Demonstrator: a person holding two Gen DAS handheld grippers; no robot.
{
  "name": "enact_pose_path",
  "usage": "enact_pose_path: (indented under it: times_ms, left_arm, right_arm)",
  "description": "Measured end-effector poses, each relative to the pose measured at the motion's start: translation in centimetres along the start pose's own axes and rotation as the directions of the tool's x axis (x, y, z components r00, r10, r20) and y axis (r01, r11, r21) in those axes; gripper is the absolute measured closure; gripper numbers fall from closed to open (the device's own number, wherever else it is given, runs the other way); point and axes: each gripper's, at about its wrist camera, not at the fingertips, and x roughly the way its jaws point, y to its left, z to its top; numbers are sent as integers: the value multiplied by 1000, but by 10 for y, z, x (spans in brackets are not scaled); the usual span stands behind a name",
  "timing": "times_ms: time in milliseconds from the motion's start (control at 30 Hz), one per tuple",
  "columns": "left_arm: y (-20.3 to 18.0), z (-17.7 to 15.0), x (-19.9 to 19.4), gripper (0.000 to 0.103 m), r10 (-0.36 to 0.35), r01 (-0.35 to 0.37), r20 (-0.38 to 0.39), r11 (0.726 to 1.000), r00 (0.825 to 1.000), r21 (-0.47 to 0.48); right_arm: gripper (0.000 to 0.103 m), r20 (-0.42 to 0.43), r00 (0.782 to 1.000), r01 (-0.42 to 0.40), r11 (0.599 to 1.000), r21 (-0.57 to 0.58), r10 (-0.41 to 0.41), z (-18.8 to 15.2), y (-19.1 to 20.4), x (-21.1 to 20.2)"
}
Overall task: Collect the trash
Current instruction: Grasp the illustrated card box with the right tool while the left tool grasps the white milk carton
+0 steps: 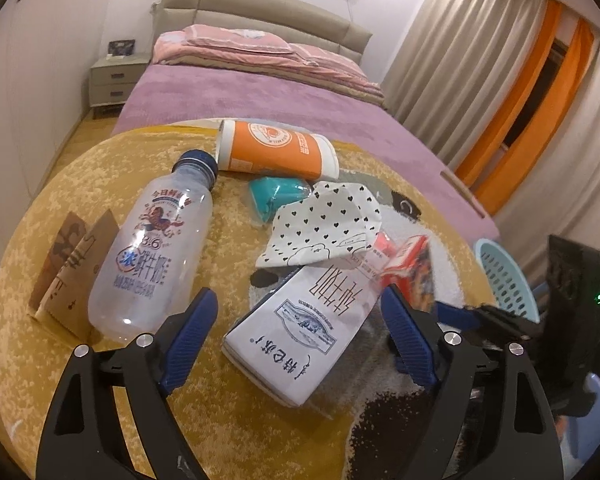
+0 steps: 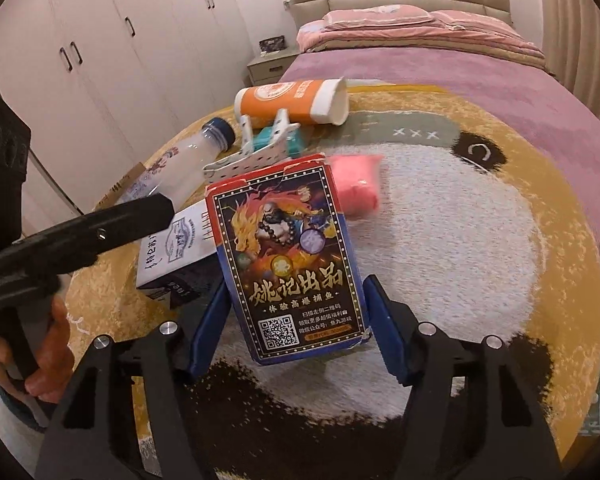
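My right gripper (image 2: 296, 320) is shut on a playing-card box (image 2: 288, 264) with a dragon picture, held above the rug; the box also shows in the left wrist view (image 1: 410, 268). My left gripper (image 1: 300, 328) is open over a white milk carton (image 1: 300, 328) lying on the rug. A clear milk bottle (image 1: 156, 248) with a blue cap lies to the left. An orange paper cup (image 1: 276, 148) lies on its side at the back. A heart-print wrapper (image 1: 320, 224), a teal packet (image 1: 276, 196) and a pink packet (image 2: 358, 188) lie between.
A round yellow panda rug (image 2: 460, 240) holds the trash. Brown cardboard (image 1: 68, 268) lies at its left edge. A light blue basket (image 1: 508, 280) stands at the right. A bed (image 1: 280, 92) is behind, wardrobes (image 2: 100, 60) on the left.
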Motion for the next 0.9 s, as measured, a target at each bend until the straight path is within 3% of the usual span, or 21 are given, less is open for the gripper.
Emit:
enact_pose_path:
  times_ms: [300, 467, 633, 733, 800, 900]
  left_arm:
    - [-19, -7, 17, 19, 88, -81, -79, 993, 993, 87]
    - [-36, -15, 17, 19, 57, -40, -131, 991, 990, 127]
    - [-52, -21, 32, 19, 141, -108, -164, 975, 976, 195]
    - [-55, -23, 41, 20, 146, -111, -176, 975, 973, 193]
    - [-57, -23, 46, 22, 160, -125, -172, 972, 972, 199]
    - [-61, -24, 50, 33, 198, -163, -157, 964, 968, 209]
  right_arm:
    - [41, 19, 1000, 8, 998, 65, -10, -2, -25, -20]
    - [41, 17, 1000, 16, 994, 107, -18, -5, -42, -27]
    - [41, 29, 999, 21, 990, 138, -26, -9, -55, -37]
    - [41, 32, 999, 30, 988, 152, -36, -12, -61, -43]
    - [41, 33, 999, 31, 986, 161, -37, -14, -65, -46]
    - [41, 39, 998, 35, 984, 172, -43, -17, -72, -52]
